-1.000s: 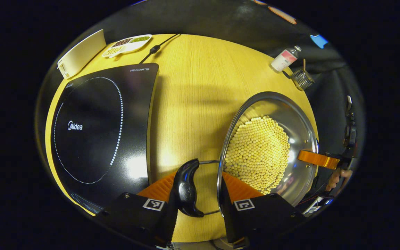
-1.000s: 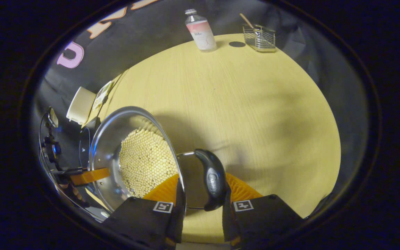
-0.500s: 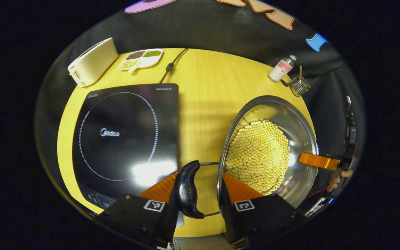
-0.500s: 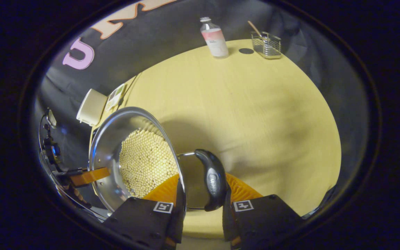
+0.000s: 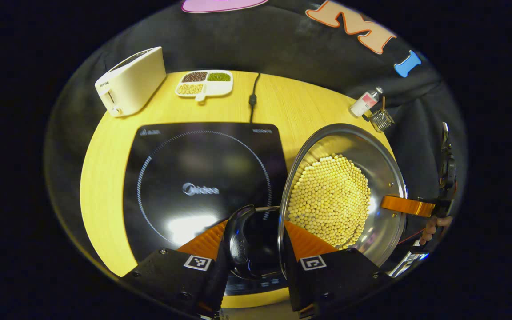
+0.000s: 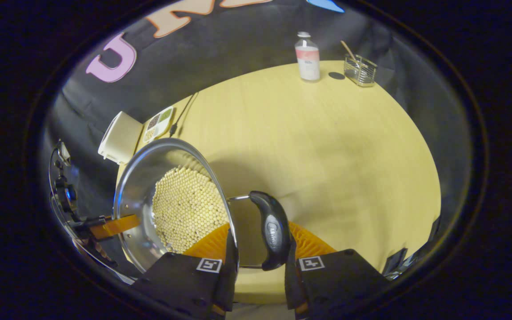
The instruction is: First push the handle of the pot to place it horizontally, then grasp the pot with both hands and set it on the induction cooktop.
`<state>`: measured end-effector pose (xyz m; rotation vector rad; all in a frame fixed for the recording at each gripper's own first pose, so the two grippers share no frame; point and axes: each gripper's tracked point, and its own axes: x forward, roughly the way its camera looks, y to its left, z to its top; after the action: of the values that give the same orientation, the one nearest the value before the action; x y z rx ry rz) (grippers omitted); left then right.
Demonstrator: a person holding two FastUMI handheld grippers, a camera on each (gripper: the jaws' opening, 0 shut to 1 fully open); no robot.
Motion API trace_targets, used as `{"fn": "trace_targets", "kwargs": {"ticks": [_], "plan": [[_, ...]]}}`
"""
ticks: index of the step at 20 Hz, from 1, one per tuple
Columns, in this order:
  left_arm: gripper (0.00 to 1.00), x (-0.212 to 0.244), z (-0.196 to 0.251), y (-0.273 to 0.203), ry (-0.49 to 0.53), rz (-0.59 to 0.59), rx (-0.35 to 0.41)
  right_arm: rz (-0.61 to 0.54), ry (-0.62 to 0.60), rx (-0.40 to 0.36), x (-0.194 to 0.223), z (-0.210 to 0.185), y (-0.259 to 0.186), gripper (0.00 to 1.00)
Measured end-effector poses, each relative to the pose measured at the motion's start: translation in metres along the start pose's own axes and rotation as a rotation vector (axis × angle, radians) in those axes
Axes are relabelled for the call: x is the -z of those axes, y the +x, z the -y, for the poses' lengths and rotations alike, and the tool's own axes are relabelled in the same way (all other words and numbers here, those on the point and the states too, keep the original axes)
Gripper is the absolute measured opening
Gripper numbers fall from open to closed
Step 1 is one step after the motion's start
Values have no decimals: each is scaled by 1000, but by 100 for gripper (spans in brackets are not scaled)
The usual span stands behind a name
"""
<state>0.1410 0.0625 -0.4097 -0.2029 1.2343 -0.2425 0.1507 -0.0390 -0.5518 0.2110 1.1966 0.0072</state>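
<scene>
A steel pot (image 5: 387, 175) holding yellowish beans (image 5: 329, 198) hangs in the air between both grippers. My left gripper (image 5: 256, 242) is shut on the pot's black side handle (image 5: 238, 235) and the rim beside it, above the front of the black induction cooktop (image 5: 202, 169). In the right gripper view, my right gripper (image 6: 258, 244) is shut the same way on the opposite black handle (image 6: 271, 229), with the pot (image 6: 134, 186) at its left over the wooden table (image 6: 327, 146). Across the pot, a finger (image 5: 407, 206) of the right gripper and a hand (image 5: 429, 229) show.
A cream toaster (image 5: 131, 80) and a divided dish of grains (image 5: 204, 83) stand behind the cooktop, with its power cord (image 5: 253, 95) running to the back edge. A bottle (image 6: 307, 57) and a wire basket (image 6: 360, 70) sit at the table's far right.
The pot, held by both grippers, has travelled left toward the cooktop. Its left handle now hangs over the cooktop's glass instead of bare table. Both grips are unchanged.
</scene>
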Motion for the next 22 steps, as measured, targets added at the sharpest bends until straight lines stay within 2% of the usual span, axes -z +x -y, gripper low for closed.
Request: {"fn": "trace_targets", "kwargs": {"ticks": [3, 8, 9, 11, 22], "plan": [[58, -9, -49, -1, 30, -6, 16, 4, 31, 28, 3, -1, -4, 41], [58, -11, -113, -3, 5, -20, 21, -12, 8, 56, 3, -1, -5, 41], [58, -9, -120, -5, 4, -31, 23, -17, 1, 58, 3, 0, -7, 41], [58, -16, -134, -8, 26, -11, 21, -21, 1, 59, 4, 3, -7, 48], [57, -37, -180, -11, 97, 46, -26, -31, 32, 32, 8, 2, -6, 48]]}}
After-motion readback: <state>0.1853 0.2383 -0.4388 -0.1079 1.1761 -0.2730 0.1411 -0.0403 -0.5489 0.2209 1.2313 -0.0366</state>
